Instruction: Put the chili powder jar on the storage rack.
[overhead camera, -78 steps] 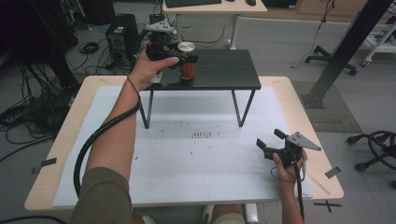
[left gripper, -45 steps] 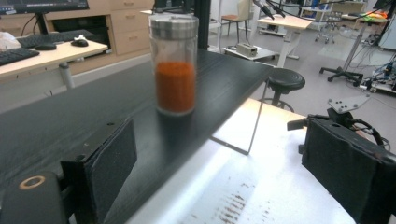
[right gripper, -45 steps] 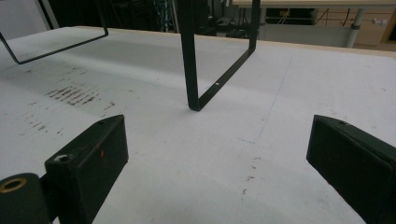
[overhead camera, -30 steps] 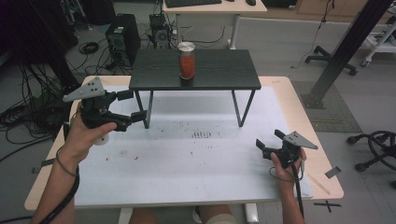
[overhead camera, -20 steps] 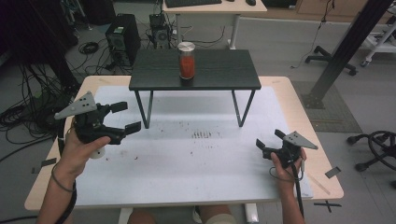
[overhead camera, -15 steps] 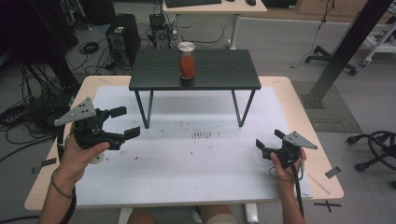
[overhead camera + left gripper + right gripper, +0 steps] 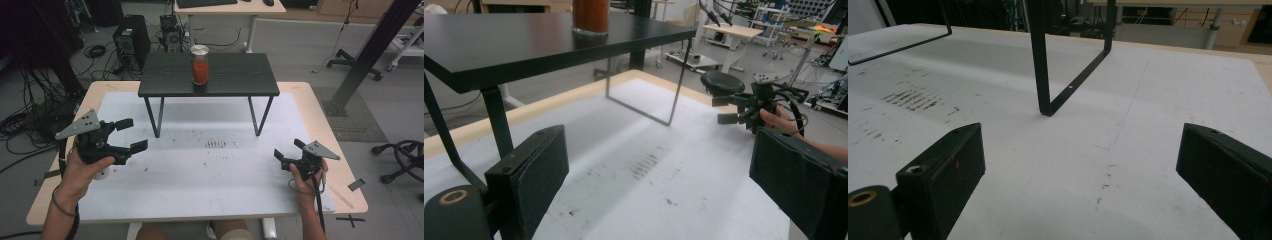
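The jar (image 7: 200, 64) of red stuff is standing upright on the black shelf (image 7: 235, 82) near the desk's (image 7: 300, 100) far edge, looking rigid, smooth, probably breakable, best gripped mid-body, while both grippers' fingers are spreading empty.

Red-filled jar (image 7: 200, 64) – upright, mid black shelf (image 7: 235, 80).

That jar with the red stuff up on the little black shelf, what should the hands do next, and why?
Probably nothing but rest: the jar stands upright on the black shelf, and the left gripper and right gripper are open, empty and low near the table.
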`<state>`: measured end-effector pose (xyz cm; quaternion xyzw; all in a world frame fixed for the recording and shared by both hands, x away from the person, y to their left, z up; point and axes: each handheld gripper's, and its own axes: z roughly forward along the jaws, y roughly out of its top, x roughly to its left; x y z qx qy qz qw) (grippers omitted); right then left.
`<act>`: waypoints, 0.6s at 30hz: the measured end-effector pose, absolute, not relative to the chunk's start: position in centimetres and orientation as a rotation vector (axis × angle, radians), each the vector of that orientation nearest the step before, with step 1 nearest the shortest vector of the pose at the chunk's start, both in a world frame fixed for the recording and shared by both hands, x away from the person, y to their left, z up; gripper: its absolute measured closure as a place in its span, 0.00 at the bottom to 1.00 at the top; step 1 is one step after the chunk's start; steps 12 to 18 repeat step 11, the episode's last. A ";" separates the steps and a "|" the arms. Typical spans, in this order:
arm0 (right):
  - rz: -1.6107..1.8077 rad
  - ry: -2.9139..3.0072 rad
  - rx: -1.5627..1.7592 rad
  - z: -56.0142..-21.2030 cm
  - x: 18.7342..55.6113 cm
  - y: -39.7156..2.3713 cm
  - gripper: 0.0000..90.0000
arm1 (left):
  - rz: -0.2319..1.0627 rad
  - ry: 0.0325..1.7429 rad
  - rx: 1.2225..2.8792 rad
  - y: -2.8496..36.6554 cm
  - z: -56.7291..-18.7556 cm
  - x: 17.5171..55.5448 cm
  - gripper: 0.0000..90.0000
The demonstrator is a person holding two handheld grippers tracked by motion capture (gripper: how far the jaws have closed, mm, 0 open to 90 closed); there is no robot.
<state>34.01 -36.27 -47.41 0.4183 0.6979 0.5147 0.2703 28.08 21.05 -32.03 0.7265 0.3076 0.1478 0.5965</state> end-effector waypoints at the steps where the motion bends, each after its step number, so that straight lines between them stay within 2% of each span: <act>1: 1.385 1.880 1.125 -47.4 34.0 -36.3 0.06 | 0.343 0.714 1.686 21.1 -32.0 28.1 0.10; 18: 1.389 1.872 1.120 -47.3 34.0 -36.3 0.06 | 0.344 0.716 1.682 21.3 -31.9 28.1 0.10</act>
